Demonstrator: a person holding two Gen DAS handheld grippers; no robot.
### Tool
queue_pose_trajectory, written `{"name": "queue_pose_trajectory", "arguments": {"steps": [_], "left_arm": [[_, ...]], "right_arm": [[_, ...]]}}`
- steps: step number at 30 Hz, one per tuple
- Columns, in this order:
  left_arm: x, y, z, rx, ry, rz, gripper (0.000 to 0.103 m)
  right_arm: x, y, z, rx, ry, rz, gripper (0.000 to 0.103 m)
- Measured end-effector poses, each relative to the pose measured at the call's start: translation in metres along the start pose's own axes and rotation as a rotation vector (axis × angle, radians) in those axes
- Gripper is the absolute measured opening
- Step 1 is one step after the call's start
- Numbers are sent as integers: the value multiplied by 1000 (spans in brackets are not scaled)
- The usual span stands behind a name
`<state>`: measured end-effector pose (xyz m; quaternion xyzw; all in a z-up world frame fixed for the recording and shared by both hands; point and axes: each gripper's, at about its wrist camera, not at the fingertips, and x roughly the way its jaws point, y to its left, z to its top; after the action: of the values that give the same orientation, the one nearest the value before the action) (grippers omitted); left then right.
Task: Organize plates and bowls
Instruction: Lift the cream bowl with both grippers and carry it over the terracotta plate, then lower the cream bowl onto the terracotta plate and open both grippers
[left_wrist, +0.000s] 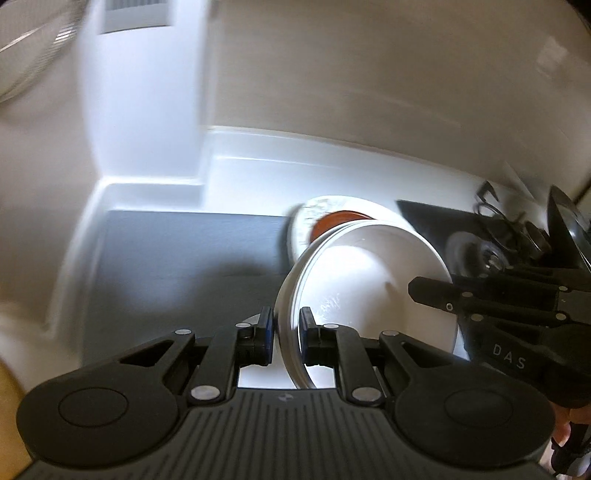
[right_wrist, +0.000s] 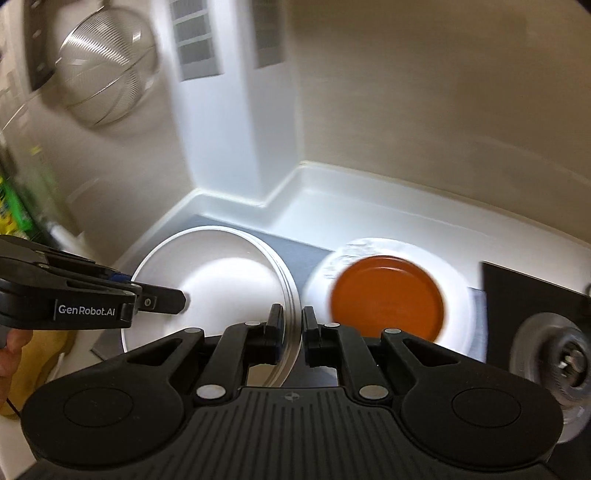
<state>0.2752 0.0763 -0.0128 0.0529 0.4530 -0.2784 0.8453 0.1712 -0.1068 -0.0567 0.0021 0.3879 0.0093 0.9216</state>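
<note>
nearest in the left wrist view: left gripper (left_wrist: 287, 338) closed down onto the near rim of a white bowl (left_wrist: 369, 280), one pad outside the wall, one inside, rim pinched between them. nearest in the right wrist view: right gripper (right_wrist: 293, 334) likewise clamped on the rim of the same white bowl (right_wrist: 221, 291), on its opposite side, jaws narrowed to the thickness of the stacked rim. several rim lines visible at that edge, so possibly more than one bowl nested; cannot tell for sure. bowl tilted, held off the dark grey mat (left_wrist: 184, 258) between both grippers, over the middle of the white table (right_wrist: 332, 206).

just beyond the bowl, flat on the mat: a white plate (right_wrist: 458, 280) carrying an orange plate (right_wrist: 388, 295) on its centre. blurred, pattern on the white rim unclear.

further right, at the table's right edge: a dark sink (right_wrist: 517, 291) with a metal drain strainer (right_wrist: 554, 350).

farthest back: the table's raised rear lip meeting a cream wall (right_wrist: 443, 110), a white column (right_wrist: 236, 129) standing in the back left corner, and a metal mesh strainer (right_wrist: 107, 70) hanging on the wall to its left. a person's fingers visible behind each gripper body.
</note>
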Motion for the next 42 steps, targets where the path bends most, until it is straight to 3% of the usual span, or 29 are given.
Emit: {"name": "queue_pose_trajectory", "arguments": {"steps": [9,19,36,42], "left_arm": [[76,-58,45,107,120,-10,15],[163,-59,89,42,264,9,13],[203,-52,98,32,318,29,13],[209,-53,95,40,295,63,15]], "right_arm": [[18,-88,2,134,32,-21,11],[90,-147,15,227,117,-42,10],[133,-160,20,253,170,-42,10],[137,-162,15,272,160,-25,11]]}}
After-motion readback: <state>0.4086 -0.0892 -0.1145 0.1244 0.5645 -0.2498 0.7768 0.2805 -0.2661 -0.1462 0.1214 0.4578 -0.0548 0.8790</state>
